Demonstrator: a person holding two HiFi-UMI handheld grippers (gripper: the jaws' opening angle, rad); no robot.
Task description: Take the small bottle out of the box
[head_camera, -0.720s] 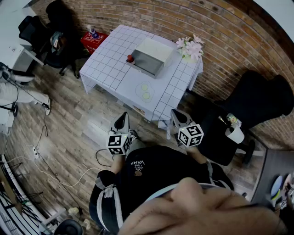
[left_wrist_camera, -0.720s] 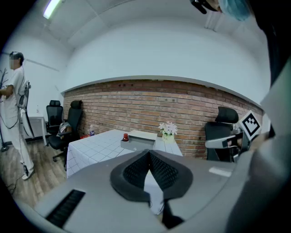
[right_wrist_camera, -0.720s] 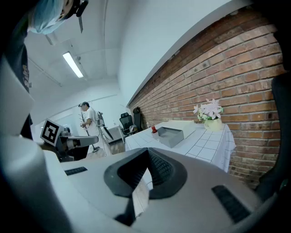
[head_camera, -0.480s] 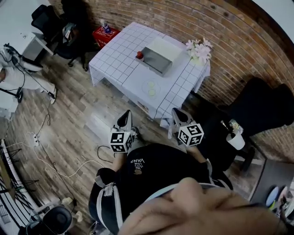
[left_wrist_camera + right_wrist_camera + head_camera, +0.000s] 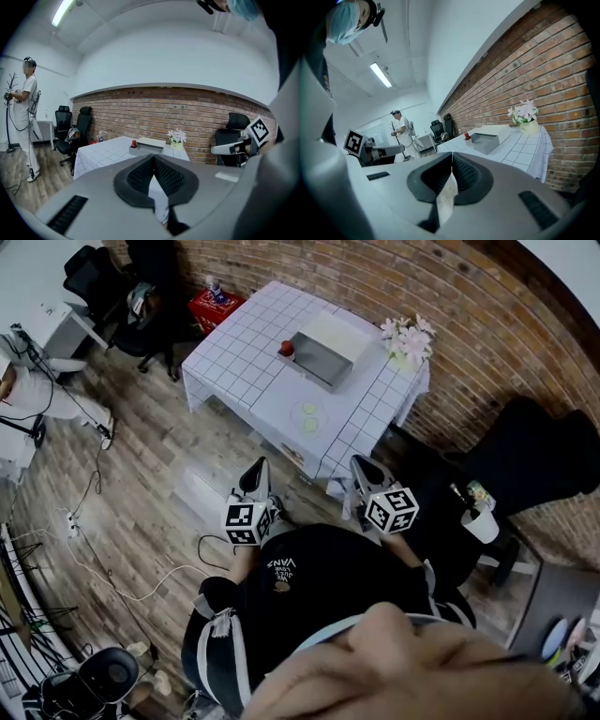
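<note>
Well, little has changed in the last moment. My head has swung so that the table sits a bit higher in my view than it did, while both claws have stayed low in front of my chest. So the job has not begun, and I must close on the table before anything can be reached.

Nearest, my left claw (image 5: 262, 465) has its black ribbed pads (image 5: 140, 176) pressed together on nothing, and it points forward, roughly level, toward the table. My right claw (image 5: 362, 466), beside it but not touching, is likewise closed and empty and is aimed the same way.

Beyond them lies the wooden plank floor (image 5: 150, 484), then the table under a white grid-checked cloth (image 5: 234, 371). On it rests the open grey rectangular box (image 5: 323, 346), well apart from both claws. At its left end is a small red-topped thing (image 5: 286, 349), probably the small bottle, though I cannot tell whether it stands inside the box or just against its wall. Farther on, pink flowers in a pale pot (image 5: 408, 337) stand before the red brick wall (image 5: 487, 306).
</note>
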